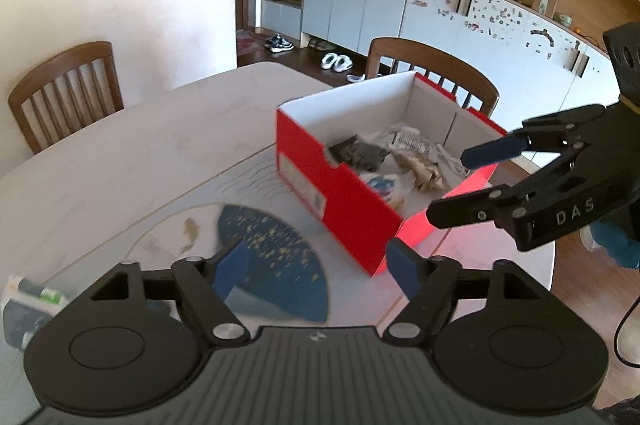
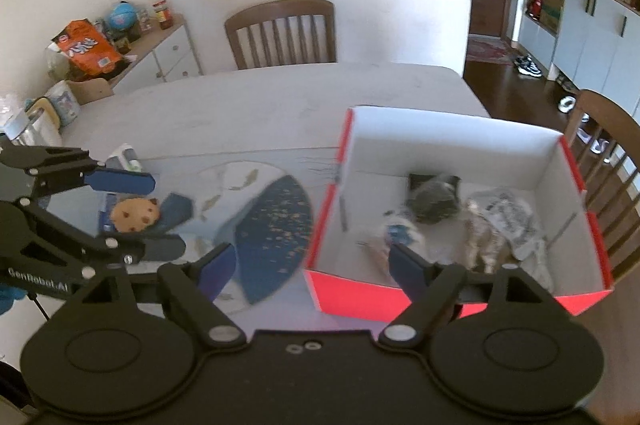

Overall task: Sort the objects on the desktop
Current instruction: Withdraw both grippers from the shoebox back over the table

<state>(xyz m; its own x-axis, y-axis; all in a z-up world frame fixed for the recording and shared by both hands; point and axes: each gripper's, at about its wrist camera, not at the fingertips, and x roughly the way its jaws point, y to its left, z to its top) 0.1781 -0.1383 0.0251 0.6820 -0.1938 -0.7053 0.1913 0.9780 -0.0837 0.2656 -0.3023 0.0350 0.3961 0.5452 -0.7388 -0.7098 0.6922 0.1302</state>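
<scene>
A red shoe box (image 1: 340,197) (image 2: 452,299) with a white inside stands open on the table. In it lie a dark packet (image 2: 434,201), crumpled wrappers (image 2: 506,221), a blue-white item (image 1: 382,183) and a white cable (image 1: 450,159). My left gripper (image 1: 318,273) (image 2: 166,217) is open and empty, low over the fan-patterned mat (image 1: 272,253) to the left of the box. A blue cookie packet (image 2: 134,215) lies on the mat behind it. My right gripper (image 2: 312,273) (image 1: 450,187) is open and empty at the box's near right corner.
A small white-and-green box (image 1: 32,299) (image 2: 124,157) sits at the mat's left edge. Wooden chairs (image 1: 66,89) (image 2: 282,33) stand round the pale table (image 1: 140,145). A low cabinet (image 2: 160,53) with snack bags is at far left.
</scene>
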